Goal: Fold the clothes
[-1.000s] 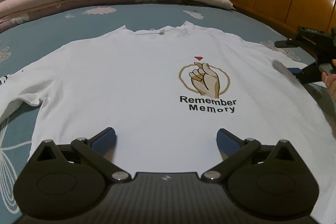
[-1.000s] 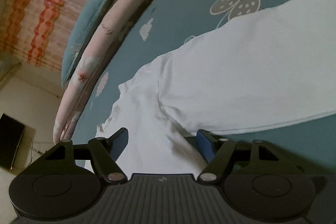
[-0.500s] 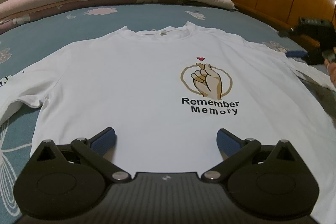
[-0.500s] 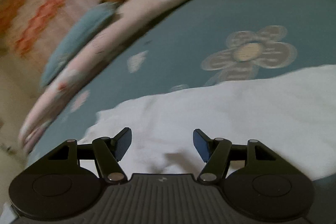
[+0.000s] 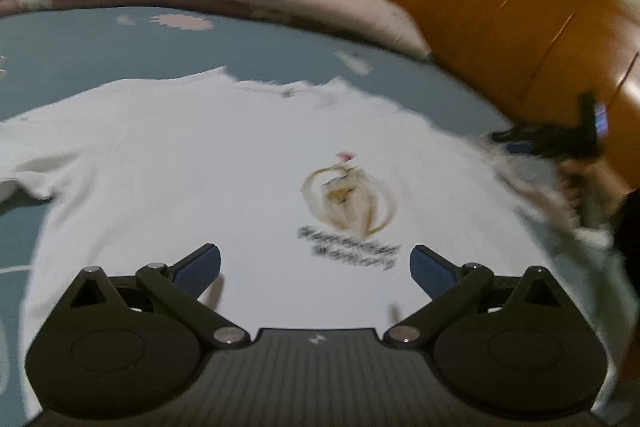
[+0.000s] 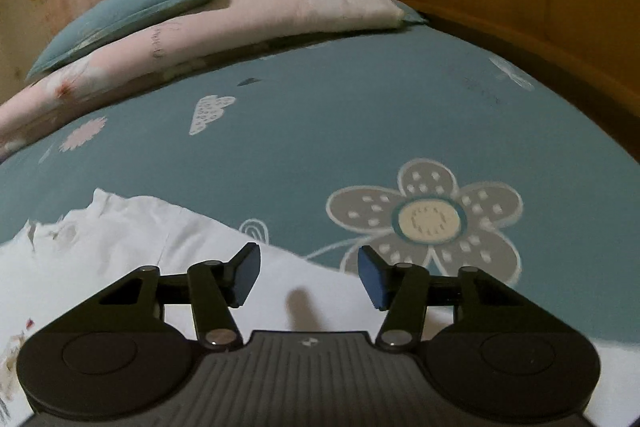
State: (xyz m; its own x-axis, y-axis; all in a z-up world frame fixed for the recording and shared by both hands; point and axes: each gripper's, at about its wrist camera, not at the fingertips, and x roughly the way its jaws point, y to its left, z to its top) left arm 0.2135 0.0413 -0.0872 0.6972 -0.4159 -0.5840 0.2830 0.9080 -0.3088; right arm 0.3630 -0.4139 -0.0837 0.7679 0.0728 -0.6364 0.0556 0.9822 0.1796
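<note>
The white T-shirt lies flat, unfolded, on the bed sheet. The left gripper is spread wide and empty above its hem. The right gripper, jaws just narrowing, is empty over its sleeve. All folds remain.

Left black two-finger gripper with blue pads: tilted downward over the white T-shirt, jaws wide apart, nothing between. Right black gripper: angled down above the shirt's sleeve edge, jaws just narrowing, pads clear of cloth.
</note>
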